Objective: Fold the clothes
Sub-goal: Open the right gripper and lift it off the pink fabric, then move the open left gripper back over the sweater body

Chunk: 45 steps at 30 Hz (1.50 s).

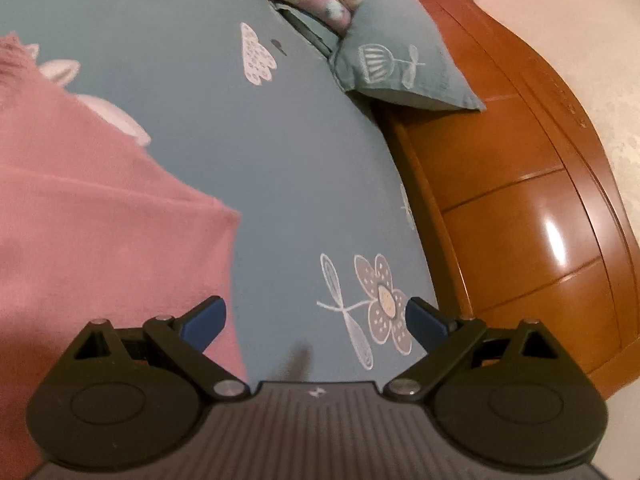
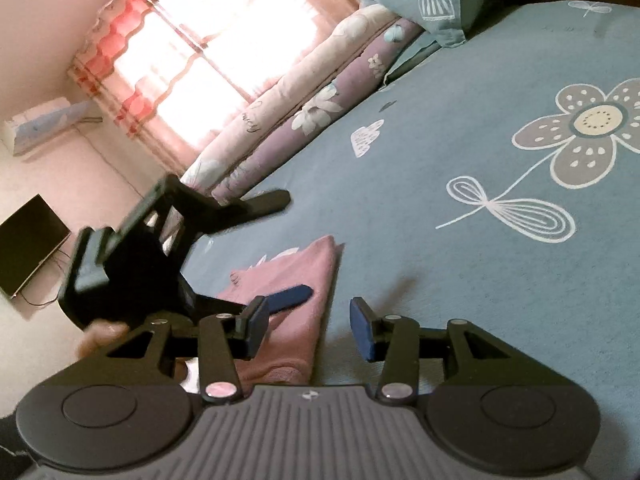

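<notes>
A pink garment (image 1: 100, 220) lies folded on the blue flowered bedsheet (image 1: 280, 160), filling the left side of the left wrist view. My left gripper (image 1: 316, 320) is open wide above the sheet; its left finger (image 1: 208, 320) hangs over the garment's edge and nothing is between the jaws. In the right wrist view the same pink garment (image 2: 296, 280) lies near the bottom centre. My right gripper (image 2: 308, 328) stands open over the garment's right edge, its pads not pressing on it. The left gripper (image 2: 298, 244) shows there too, open wide, its lower blue finger (image 2: 288, 296) resting over the garment.
A blue pillow (image 1: 400, 60) and a rolled purple-and-white quilt (image 2: 304, 108) lie at the head of the bed. A glossy wooden bed frame (image 1: 520, 220) borders the sheet. A bright curtained window (image 2: 208, 40), a dark screen (image 2: 28, 240) and a person's hand (image 2: 100, 332) are at the left.
</notes>
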Available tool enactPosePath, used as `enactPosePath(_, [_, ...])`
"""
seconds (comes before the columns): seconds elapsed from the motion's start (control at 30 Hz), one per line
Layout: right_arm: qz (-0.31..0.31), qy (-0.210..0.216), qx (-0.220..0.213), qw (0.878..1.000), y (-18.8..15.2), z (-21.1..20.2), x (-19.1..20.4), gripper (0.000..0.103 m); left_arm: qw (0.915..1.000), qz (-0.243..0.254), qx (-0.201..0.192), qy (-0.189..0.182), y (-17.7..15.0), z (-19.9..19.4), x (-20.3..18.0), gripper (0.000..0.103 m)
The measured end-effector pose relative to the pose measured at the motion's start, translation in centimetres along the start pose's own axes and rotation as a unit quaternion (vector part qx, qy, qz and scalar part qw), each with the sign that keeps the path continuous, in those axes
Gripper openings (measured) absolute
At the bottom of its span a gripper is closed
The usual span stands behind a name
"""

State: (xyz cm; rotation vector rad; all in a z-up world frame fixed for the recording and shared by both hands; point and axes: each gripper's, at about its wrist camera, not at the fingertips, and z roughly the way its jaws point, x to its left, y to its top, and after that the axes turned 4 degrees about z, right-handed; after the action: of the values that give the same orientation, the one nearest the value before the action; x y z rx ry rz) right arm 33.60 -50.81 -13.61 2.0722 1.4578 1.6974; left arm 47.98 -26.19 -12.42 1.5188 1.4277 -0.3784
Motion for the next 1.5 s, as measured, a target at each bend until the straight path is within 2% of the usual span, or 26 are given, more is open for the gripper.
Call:
enactPosePath(0.1, [-0.005, -0.005, 0.001, 1.0, 0.0, 0.0, 0.1, 0.053, 1.0, -0.003, -0.002, 0.002, 0.0, 0.6, -0.3, 0.096])
enactPosePath(0.2, [-0.006, -0.011, 0.0, 1.0, 0.0, -0.2, 0.1, 0.053, 0.9996, -0.018, -0.01, -0.021, 0.3, -1.1, -1.0, 0.096])
enactPosePath(0.37, [0.004, -0.002, -0.005, 1.0, 0.2, -0.5, 0.1, 0.054, 0.9986, -0.003, -0.048, -0.025, 0.6, -7.8, -0.9, 0.096])
enactPosePath(0.47, [-0.004, -0.001, -0.002, 1.0, 0.0, -0.4, 0.8, 0.053, 0.998, -0.016, -0.06, -0.009, 0.6, -11.5, 1.6, 0.096])
enactPosePath(0.57, [-0.011, 0.002, 0.012, 1.0, -0.3, 0.1, 1.4, 0.055, 0.9957, -0.069, -0.047, -0.039, 0.2, -13.7, 5.2, 0.096])
enactPosePath(0.67, [-0.025, -0.007, 0.025, 0.999, -0.8, 0.8, 2.1, 0.055, 0.9926, -0.094, -0.072, -0.024, -0.4, -14.4, 7.7, 0.096])
enactPosePath(0.73, [-0.036, -0.015, 0.032, 0.999, -1.2, 1.3, 2.5, 0.055, 0.9926, -0.102, -0.063, -0.018, -0.4, -13.9, 9.0, 0.096])
enactPosePath(0.9, [-0.047, -0.027, 0.039, 0.998, -1.4, 1.8, 2.9, 0.057, 0.9926, -0.083, -0.088, 0.003, -0.8, -15.3, 9.7, 0.096])
enactPosePath(1.07, [-0.042, -0.03, 0.038, 0.998, -1.4, 1.7, 2.6, 0.058, 0.986, -0.102, -0.112, 0.07, -0.2, -18.4, 11.5, 0.096])
enactPosePath(1.17, [-0.042, -0.026, 0.035, 0.998, -1.3, 1.4, 2.6, 0.059, 0.9797, -0.133, -0.134, 0.066, 0.6, -19.2, 12.2, 0.096])
enactPosePath(1.27, [-0.042, -0.026, 0.032, 0.998, -1.3, 1.3, 2.8, 0.059, 0.98, -0.121, -0.148, 0.057, 1.6, -18.9, 11.5, 0.096])
enactPosePath(1.33, [-0.042, -0.026, 0.033, 0.998, -1.4, 1.3, 2.8, 0.059, 0.977, -0.114, -0.16, 0.083, 1.8, -18.6, 11.3, 0.096])
enactPosePath(1.43, [-0.043, -0.027, 0.034, 0.998, -1.3, 1.4, 2.8, 0.059, 0.9706, -0.135, -0.159, 0.12, 1.6, -18.3, 12.2, 0.093])
enactPosePath(1.5, [-0.04, -0.024, 0.032, 0.998, -1.3, 1.2, 2.8, 0.059, 0.9576, -0.14, -0.192, 0.163, 1.2, -19.4, 12.1, 0.09])
